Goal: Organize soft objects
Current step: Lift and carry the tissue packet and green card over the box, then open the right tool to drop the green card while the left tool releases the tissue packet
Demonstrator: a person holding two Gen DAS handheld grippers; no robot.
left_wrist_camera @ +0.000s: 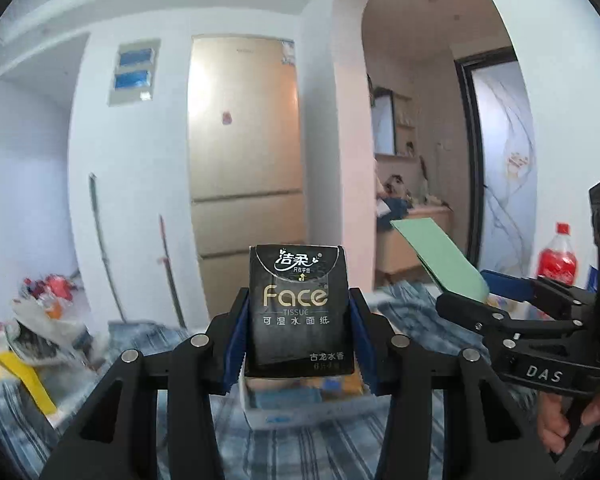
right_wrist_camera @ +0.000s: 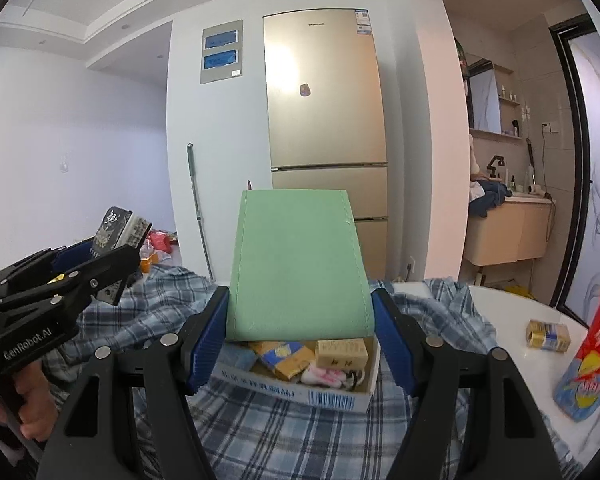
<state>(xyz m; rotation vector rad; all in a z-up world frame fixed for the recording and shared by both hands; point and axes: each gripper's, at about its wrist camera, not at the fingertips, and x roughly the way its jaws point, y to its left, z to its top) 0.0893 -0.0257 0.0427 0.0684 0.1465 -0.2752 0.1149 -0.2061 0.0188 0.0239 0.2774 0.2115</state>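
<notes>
My left gripper (left_wrist_camera: 298, 340) is shut on a black "Face" tissue pack (left_wrist_camera: 298, 308), held upright above a white cardboard box (left_wrist_camera: 300, 408). My right gripper (right_wrist_camera: 300, 332) is shut on a flat green cloth pouch (right_wrist_camera: 298, 264), held above the same box (right_wrist_camera: 296, 384), which holds several small packs and a pink-white soft item (right_wrist_camera: 326, 376). The right gripper with the green pouch also shows in the left wrist view (left_wrist_camera: 440, 258). The left gripper with the tissue pack also shows in the right wrist view (right_wrist_camera: 118, 228).
A blue plaid cloth (right_wrist_camera: 268, 432) lies under the box on a white table (right_wrist_camera: 512, 320). A small yellow pack (right_wrist_camera: 548, 334) and a red snack bag (right_wrist_camera: 596, 344) lie at the right. A red soda bottle (left_wrist_camera: 558, 256) stands at the right. A fridge (right_wrist_camera: 324, 120) stands behind.
</notes>
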